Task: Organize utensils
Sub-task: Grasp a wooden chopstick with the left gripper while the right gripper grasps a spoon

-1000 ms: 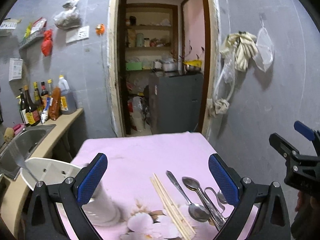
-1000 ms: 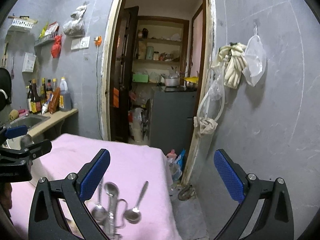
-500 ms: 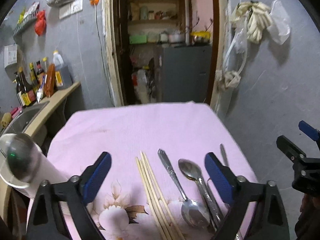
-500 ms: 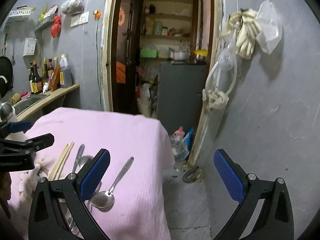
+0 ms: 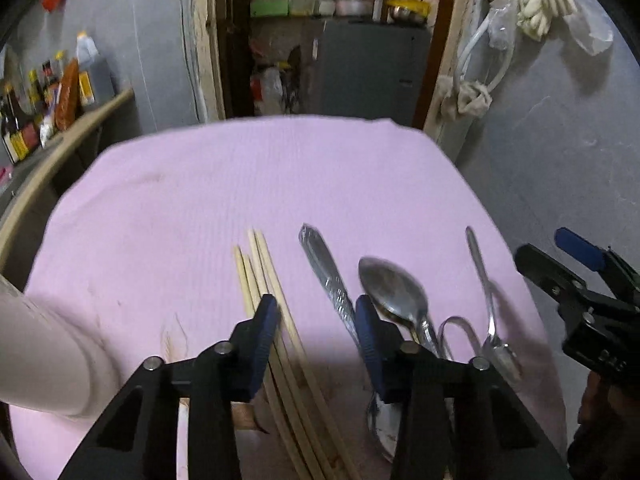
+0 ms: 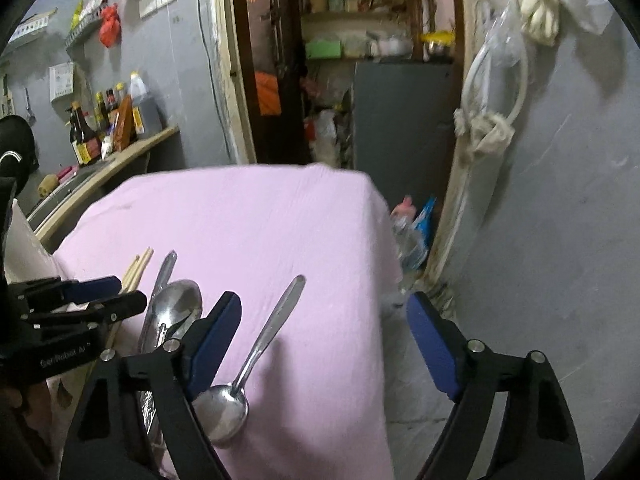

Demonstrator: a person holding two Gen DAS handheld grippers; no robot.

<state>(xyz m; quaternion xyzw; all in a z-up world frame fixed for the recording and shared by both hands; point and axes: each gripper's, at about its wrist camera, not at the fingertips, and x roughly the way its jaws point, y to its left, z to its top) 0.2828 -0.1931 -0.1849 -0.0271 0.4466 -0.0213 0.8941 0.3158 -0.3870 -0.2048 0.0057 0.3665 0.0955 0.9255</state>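
Several wooden chopsticks lie in a bundle on the pink tablecloth. To their right lie a metal utensil handle, a large spoon and a smaller spoon. My left gripper is low over the cloth, partly closed, its jaws straddling the chopsticks' right side and the handle, holding nothing. My right gripper is open and empty above the table's right edge, its left finger beside the small spoon. The chopsticks and large spoon also show in the right wrist view.
A white holder stands at the table's left. A counter with bottles and a sink lies left. An open doorway with shelves and a grey cabinet is behind. The grey wall and floor clutter are right of the table.
My left gripper has dropped down towards the chopsticks and its jaws have narrowed. My right gripper has moved lower and closer to the small spoon, jaws narrowing slightly.
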